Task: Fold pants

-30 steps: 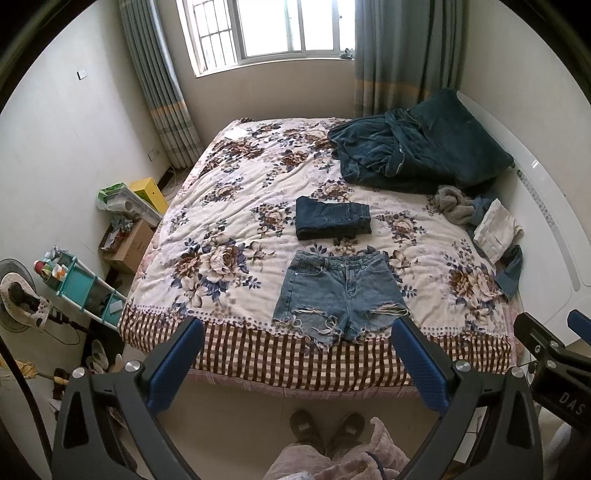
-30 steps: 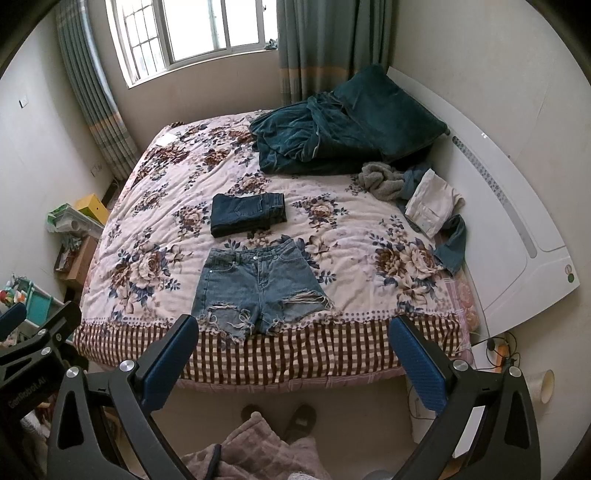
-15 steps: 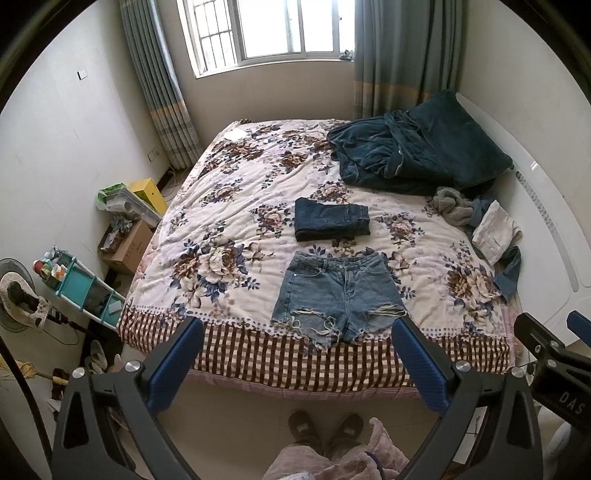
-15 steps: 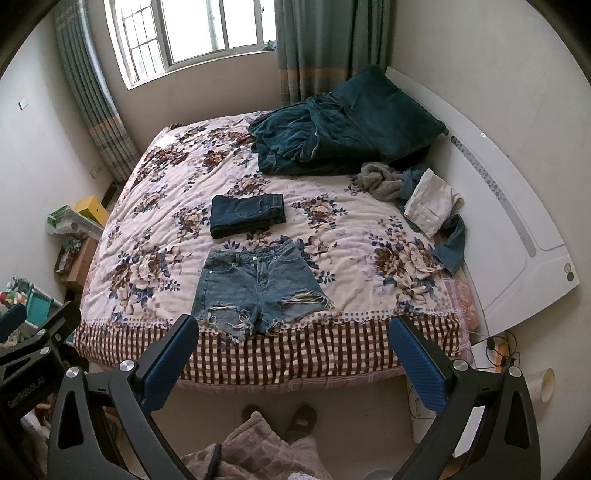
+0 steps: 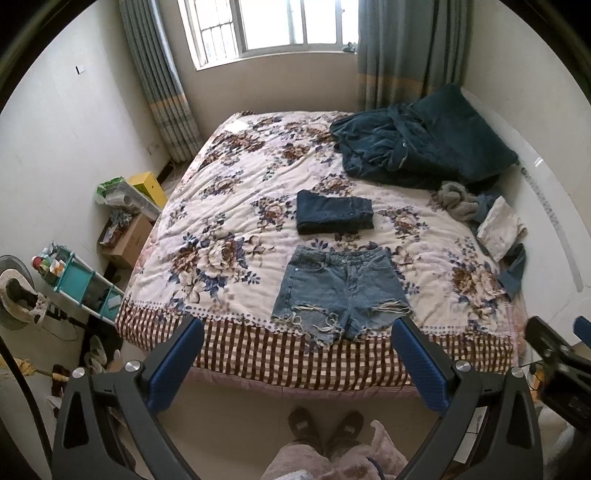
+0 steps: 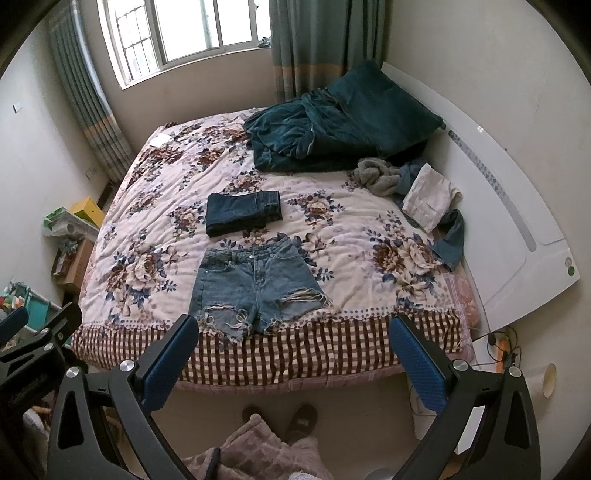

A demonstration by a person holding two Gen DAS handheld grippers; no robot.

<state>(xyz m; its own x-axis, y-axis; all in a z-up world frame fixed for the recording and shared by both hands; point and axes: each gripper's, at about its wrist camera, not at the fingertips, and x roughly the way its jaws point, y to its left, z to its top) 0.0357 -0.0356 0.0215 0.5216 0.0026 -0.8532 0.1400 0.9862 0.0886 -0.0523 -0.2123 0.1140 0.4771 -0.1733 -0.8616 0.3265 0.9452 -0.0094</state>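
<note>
Risk: frayed light-blue denim shorts [image 5: 341, 290] hanging over floral quilted bed [image 5: 221, 206] edge, likely sliding when pulled. Left gripper [image 5: 295, 363], right gripper [image 6: 293, 360] hovering wide open, gripping nothing.

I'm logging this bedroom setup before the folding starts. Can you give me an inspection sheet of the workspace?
Surface: floral quilted bedspread with a checked border, lying flat.
Job's things: light-blue frayed denim shorts spread flat near the bed's foot edge; dark-blue folded jeans just beyond them, apart.
Clutter: teal crumpled blanket, grey bunched cloth, white folded garment by the headboard side.
Grippers: left tongs and right tongs open, holding nothing, above the floor short of the bed.
Cables: thin cords on the floor beside the bed.
Surroundings: barred window, curtains, turquoise shelf rack, cardboard box.
</note>
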